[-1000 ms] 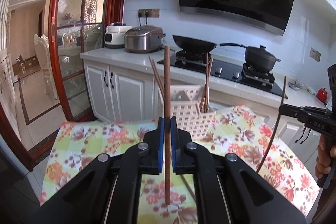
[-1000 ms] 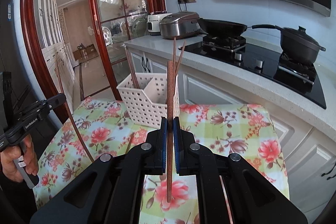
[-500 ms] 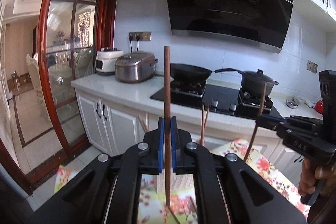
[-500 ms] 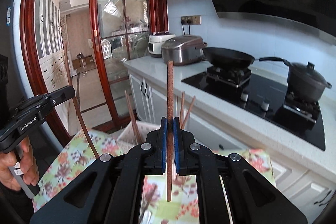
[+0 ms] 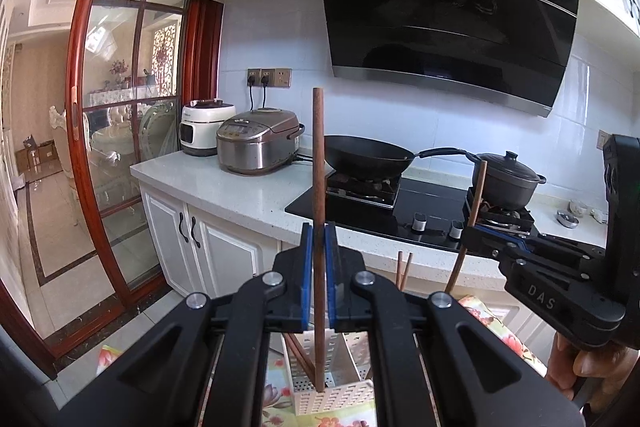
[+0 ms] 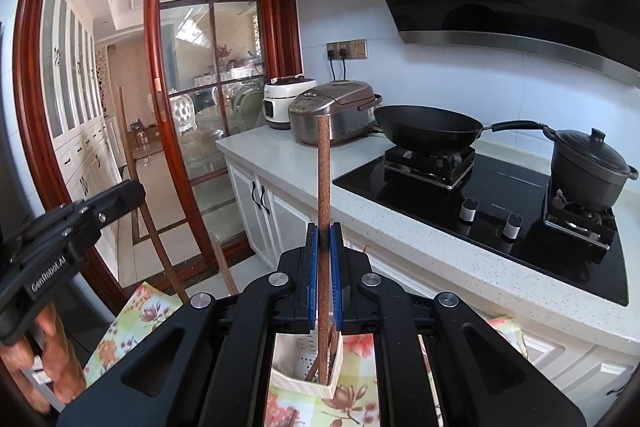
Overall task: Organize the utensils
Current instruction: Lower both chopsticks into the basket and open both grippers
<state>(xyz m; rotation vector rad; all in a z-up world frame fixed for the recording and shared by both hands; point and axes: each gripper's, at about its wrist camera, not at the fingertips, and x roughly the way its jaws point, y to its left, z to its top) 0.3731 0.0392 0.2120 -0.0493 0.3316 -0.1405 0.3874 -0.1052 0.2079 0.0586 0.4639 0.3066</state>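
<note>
- Chopsticks, one per hand: my left tongs [image 5: 319,259] clamp a dark chopstick [image 5: 318,163] upright; my right tongs [image 6: 324,259] clamp a reddish chopstick [image 6: 323,171].
- White basket [image 5: 332,397] sits below on the floral bench [image 6: 120,331], near its far edge.
- Risk: either long stick could catch the basket rim, tipping it, or pivot between the pads.

Right tongs hold a chopstick upright over the basket

The right tongs [image 6: 324,279] clamp a reddish chopstick [image 6: 323,179] above the white basket [image 6: 328,383] on the floral tabletop [image 6: 132,323]; at far left, the left tongs [image 6: 120,197] grip another chopstick [image 6: 160,247].
</note>
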